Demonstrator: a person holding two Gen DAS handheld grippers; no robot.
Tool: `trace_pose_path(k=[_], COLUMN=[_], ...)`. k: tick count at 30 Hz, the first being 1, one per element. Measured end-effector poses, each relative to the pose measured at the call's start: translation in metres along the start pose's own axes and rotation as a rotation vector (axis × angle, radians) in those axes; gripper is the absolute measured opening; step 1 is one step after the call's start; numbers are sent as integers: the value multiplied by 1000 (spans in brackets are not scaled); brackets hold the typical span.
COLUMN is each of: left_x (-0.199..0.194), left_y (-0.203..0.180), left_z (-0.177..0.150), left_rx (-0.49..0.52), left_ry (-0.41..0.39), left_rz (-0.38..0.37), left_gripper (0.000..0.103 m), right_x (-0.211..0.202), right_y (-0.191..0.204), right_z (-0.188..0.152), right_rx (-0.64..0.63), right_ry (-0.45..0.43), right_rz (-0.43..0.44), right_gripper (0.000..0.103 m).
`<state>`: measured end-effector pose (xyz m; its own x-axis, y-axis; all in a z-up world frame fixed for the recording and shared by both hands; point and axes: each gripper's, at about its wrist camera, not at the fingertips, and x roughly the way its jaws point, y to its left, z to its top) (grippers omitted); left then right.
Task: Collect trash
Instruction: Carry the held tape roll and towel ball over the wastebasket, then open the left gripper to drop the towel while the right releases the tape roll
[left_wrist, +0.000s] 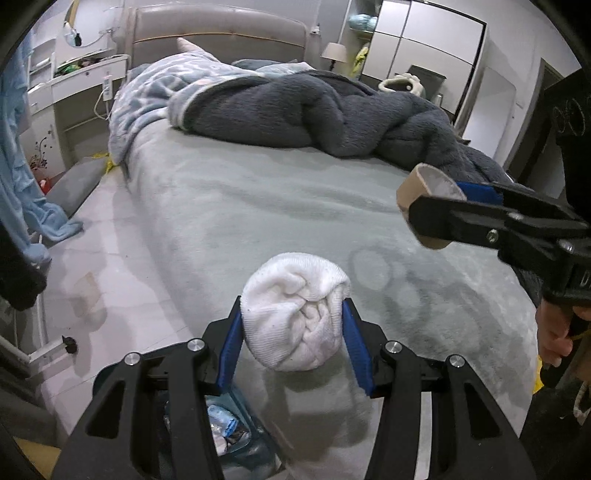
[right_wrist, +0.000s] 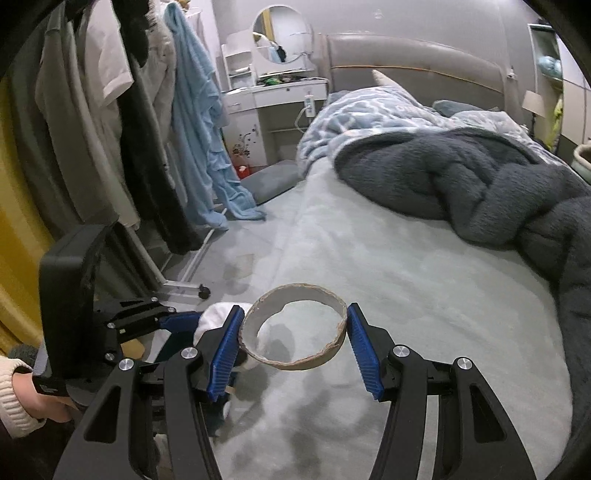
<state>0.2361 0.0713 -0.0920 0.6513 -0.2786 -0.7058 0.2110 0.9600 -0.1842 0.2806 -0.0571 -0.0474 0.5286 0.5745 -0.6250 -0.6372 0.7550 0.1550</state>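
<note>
The left claw (left_wrist: 293, 332) grips a balled white sock (left_wrist: 295, 310) above the bed (left_wrist: 258, 206). The right claw (right_wrist: 295, 338) clamps a cardboard ring (right_wrist: 293, 326) across its width, opening facing up, just beside the sock.

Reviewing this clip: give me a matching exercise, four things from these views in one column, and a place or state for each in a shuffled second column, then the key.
Things:
1. white sock ball
2. cardboard ring
3. grey blanket
4. blue robe

Places or states:
A. hanging on the clothes rack
B. gripped in the right hand-held gripper
C. bunched on the bed
D. gripped in the left hand-held gripper

Pairs: 1-D, 2-B, 3-C, 4-A
</note>
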Motion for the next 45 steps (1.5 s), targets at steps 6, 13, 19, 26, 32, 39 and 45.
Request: trace_pose_path(k=[6, 13, 19, 26, 32, 39, 45], left_x=[0, 4, 16, 17, 8, -17, -41], left_y=[32, 76, 113, 144, 157, 170, 184], left_z=[-17, -43, -79, -112, -126, -124, -118], left_rx=[-49, -147, -212, -295, -332, -361, -348], left_ry=[62, 153, 288, 398, 438, 398, 335], left_rz=[32, 85, 138, 126, 110, 118, 191], left_gripper=[54, 54, 54, 55, 74, 88, 94], right_x=[15, 44, 66, 95, 122, 156, 184], right_y=[29, 62, 91, 124, 133, 129, 134], right_z=[11, 19, 22, 14, 6, -12, -32], right_rx=[-38, -56, -79, -111, -113, -96, -75], right_ry=[10, 43, 73, 125, 181, 263, 346], right_rz=[19, 56, 79, 115, 134, 121, 113], right_gripper=[58, 58, 58, 58, 58, 58, 58])
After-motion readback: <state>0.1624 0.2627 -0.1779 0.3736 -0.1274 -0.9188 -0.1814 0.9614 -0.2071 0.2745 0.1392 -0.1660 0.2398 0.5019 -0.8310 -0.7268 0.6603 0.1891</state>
